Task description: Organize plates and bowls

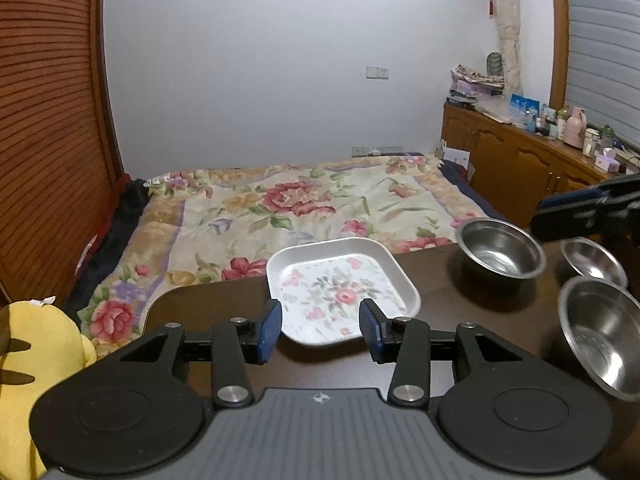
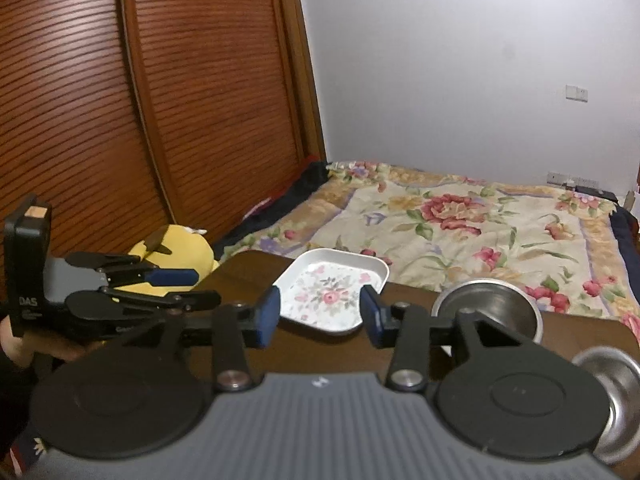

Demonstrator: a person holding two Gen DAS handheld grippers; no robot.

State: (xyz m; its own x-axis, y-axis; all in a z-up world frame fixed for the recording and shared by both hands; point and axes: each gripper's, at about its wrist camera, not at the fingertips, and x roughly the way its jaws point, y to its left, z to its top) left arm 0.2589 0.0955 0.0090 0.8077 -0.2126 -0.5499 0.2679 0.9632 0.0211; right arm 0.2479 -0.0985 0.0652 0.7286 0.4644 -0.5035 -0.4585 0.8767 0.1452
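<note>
- The left hand-held gripper (image 1: pixel 320 330) has its blue pads apart with nothing between them; it hangs above the near edge of the bench (image 1: pixel 460 312), aimed at the plate (image 1: pixel 340 288).
- The right hand-held gripper (image 2: pixel 320 316) is likewise parted and empty, raised above the bench and facing the same plate from the other side.
- Judging by the layout, sorting is barely under way or between steps: the plate lies alone, flat near the far edge of the bench, and nothing is stacked on it.
- Three bowls stand separately to its right, none nested: a far bowl (image 1: pixel 500 248), a small bowl (image 1: pixel 592 260) and a near bowl (image 1: pixel 600 332). Gathering them looks like the work left.
- The plate is a shallow, rounded square with a white rim and a pink flower print.
- The bowls are round, shiny steel with flared rims.
- The bench is dark, smooth wood; beyond it lies a bed (image 1: pixel 300 200) with a soft floral blanket.
</note>
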